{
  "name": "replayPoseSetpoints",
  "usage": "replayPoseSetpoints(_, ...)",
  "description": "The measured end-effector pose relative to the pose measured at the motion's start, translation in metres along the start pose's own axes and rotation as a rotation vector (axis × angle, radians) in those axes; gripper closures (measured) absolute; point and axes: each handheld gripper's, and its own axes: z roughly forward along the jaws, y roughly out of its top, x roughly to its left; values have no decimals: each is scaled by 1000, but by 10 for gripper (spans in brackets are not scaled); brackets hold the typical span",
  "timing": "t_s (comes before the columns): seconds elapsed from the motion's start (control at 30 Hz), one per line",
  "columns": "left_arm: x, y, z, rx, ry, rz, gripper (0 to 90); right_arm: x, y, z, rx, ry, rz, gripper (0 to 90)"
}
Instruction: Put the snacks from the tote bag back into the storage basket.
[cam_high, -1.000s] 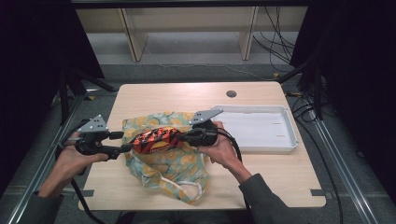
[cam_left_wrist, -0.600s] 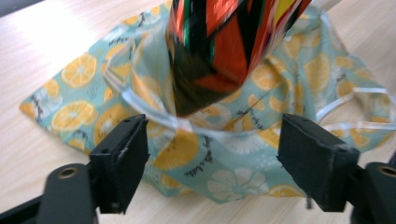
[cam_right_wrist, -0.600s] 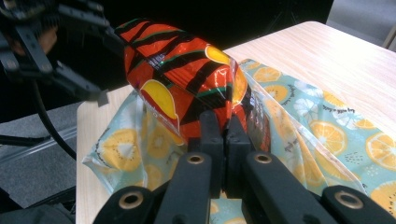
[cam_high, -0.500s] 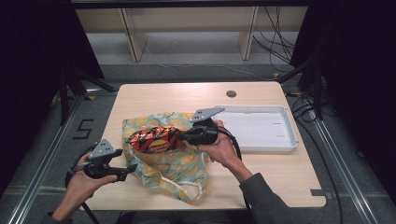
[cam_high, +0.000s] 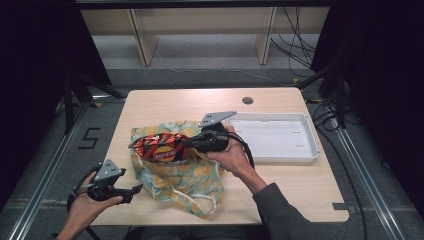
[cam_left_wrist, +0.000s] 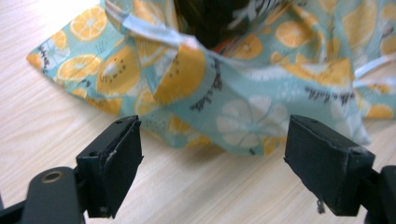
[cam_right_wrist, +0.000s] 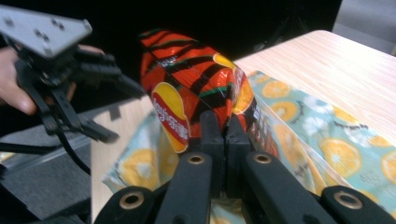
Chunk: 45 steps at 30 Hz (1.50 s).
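Note:
A red and orange striped chip bag (cam_high: 159, 148) hangs over a teal cloth bag with an orange-slice print (cam_high: 176, 175). My right gripper (cam_high: 189, 143) is shut on the chip bag's end seam. In the right gripper view the jaws (cam_right_wrist: 224, 133) pinch the chip bag (cam_right_wrist: 187, 91) above the cloth bag (cam_right_wrist: 327, 140). My left gripper (cam_high: 136, 190) sits low at the table's front left corner. Its jaws have just been opening and now stand wide with nothing between them. In the left gripper view the gripper (cam_left_wrist: 212, 144) faces the cloth bag's rumpled edge (cam_left_wrist: 233, 107) a little ahead of the fingertips.
A white tray (cam_high: 305, 150) lies at the right of the wooden table (cam_high: 165, 102), beside the right hand. A round cable hole (cam_high: 247, 100) is near the far edge. The cloth bag's white handles (cam_high: 197, 202) trail toward the front edge.
My left gripper has dropped from beside the chip bag to the table's front left corner, and its jaws have opened. The right gripper still holds the chip bag in place.

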Motion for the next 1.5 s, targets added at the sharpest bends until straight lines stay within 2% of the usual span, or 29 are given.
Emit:
replayPoseSetpoints(0.03,3,-1,-2,23,3,34,184,1,1,2,-17,5,8,900)
replayPoseSetpoints(0.07,2,-3,0,3,17,6,184,0,4,1,-20,14,-4,900)
replayPoseSetpoints(0.1,2,-5,0,15,12,-7,184,2,6,1,-26,24,3,900)
replayPoseSetpoints(0.17,3,-5,-2,32,16,14,185,5,9,0,-20,30,25,900)
replayPoseSetpoints(0.2,3,-6,-1,18,22,3,185,5,12,-1,-29,39,6,900)
replayPoseSetpoints(0.23,5,-7,-3,38,20,24,185,6,13,-1,-32,42,4,900)
replayPoseSetpoints(0.27,4,-8,-2,34,38,15,185,8,16,-3,-31,44,4,900)
replayPoseSetpoints(0.33,3,-12,-1,23,21,-7,185,10,19,-5,-40,60,30,900)
replayPoseSetpoints(0.37,3,-15,0,43,25,-5,185,12,22,-8,-35,61,39,900)
replayPoseSetpoints(0.4,3,-16,0,66,18,-4,185,11,25,-10,-42,69,24,900)
replayPoseSetpoints(0.43,1,-18,0,77,-4,-17,185,12,27,-12,-50,74,27,900)
replayPoseSetpoints(0.47,2,-19,0,76,13,3,185,13,30,-15,-44,69,35,900)
replayPoseSetpoints(0.5,1,-19,0,75,22,1,185,14,33,-18,-50,78,44,900)
replayPoseSetpoints(0.57,1,-21,-2,88,21,8,185,14,39,-23,-69,59,21,900)
replayPoseSetpoints(0.6,2,-22,-2,86,28,21,185,15,42,-27,-55,67,36,900)
replayPoseSetpoints(0.63,1,-24,0,80,30,3,185,15,45,-29,-63,70,35,900)
replayPoseSetpoints(0.67,1,-24,-1,94,32,15,185,15,49,-33,-65,66,27,900)
replayPoseSetpoints(0.7,1,-25,0,86,36,5,185,15,51,-36,-65,64,31,900)
replayPoseSetpoints(0.73,2,-25,-1,98,33,20,185,13,54,-39,-82,58,1,900)
replayPoseSetpoints(0.77,1,-26,0,89,38,9,186,12,56,-41,-85,60,0,900)
replayPoseSetpoints(0.8,2,-26,-1,89,37,9,191,11,59,-46,-90,52,-4,900)
replayPoseSetpoints(0.83,3,-25,-1,90,39,20,192,11,60,-49,-86,48,17,900)
replayPoseSetpoints(0.9,4,-27,-1,93,42,4,192,8,65,-56,-96,48,35,900)
replayPoseSetpoints(1.07,7,-30,1,101,52,-15,191,1,74,-78,-109,17,22,900)
replayPoseSetpoints(1.17,8,-30,1,101,56,-7,191,-5,77,-92,-117,-10,11,900)
replayPoseSetpoints(1.3,7,-31,2,108,50,-16,191,-13,76,-112,-117,-43,38,900)
replayPoseSetpoints(1.33,8,-31,2,116,47,1,191,-16,75,-117,-119,-55,28,900)
replayPoseSetpoints(1.37,7,-31,3,116,45,-14,191,-18,74,-121,-124,-64,38,900)
replayPoseSetpoints(1.5,8,-31,4,118,57,-16,192,-28,66,-141,-120,-112,57,900)
